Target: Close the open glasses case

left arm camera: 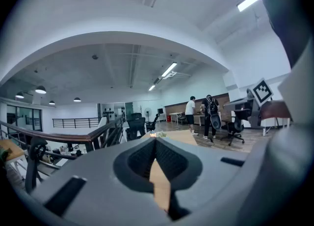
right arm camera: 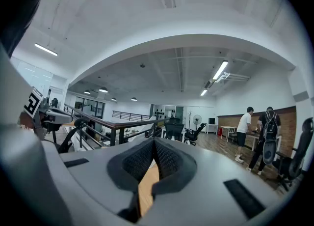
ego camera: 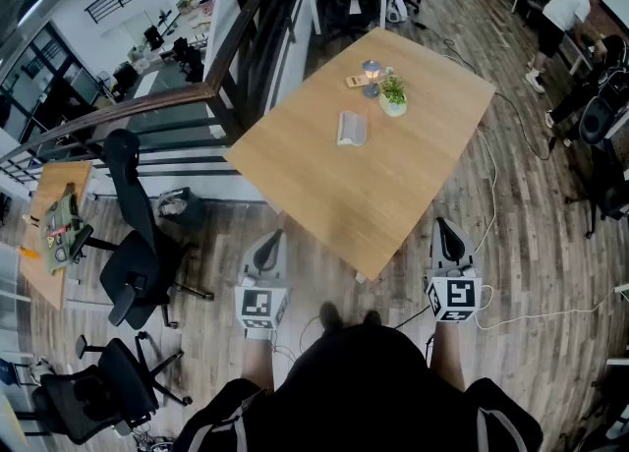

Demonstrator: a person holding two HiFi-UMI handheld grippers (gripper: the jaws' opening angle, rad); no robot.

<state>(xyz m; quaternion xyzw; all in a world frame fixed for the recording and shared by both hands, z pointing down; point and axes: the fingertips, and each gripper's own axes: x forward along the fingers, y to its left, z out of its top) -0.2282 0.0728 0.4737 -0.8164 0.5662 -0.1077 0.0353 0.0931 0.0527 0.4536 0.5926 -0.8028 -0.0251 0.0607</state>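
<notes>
The left gripper (ego camera: 274, 238) and right gripper (ego camera: 444, 227) are hovering off the near edge of the table (ego camera: 324, 195), jaws pressed together, empty; the glasses case (ego camera: 352, 128) is lying mid-table.

You stand on a wood-plank floor (ego camera: 531, 244) before a light wooden worktop (ego camera: 324, 195) set cornerwise to you. On your left a dark-railed balustrade (ego camera: 147, 106) runs past it, with black office chairs (ego camera: 138, 263) near the rail. Ahead, under a white ceiling (right arm camera: 171, 18) with strip lights (right arm camera: 221, 70), two people (right arm camera: 244, 127) stand by a brown wall (right arm camera: 228, 121).
</notes>
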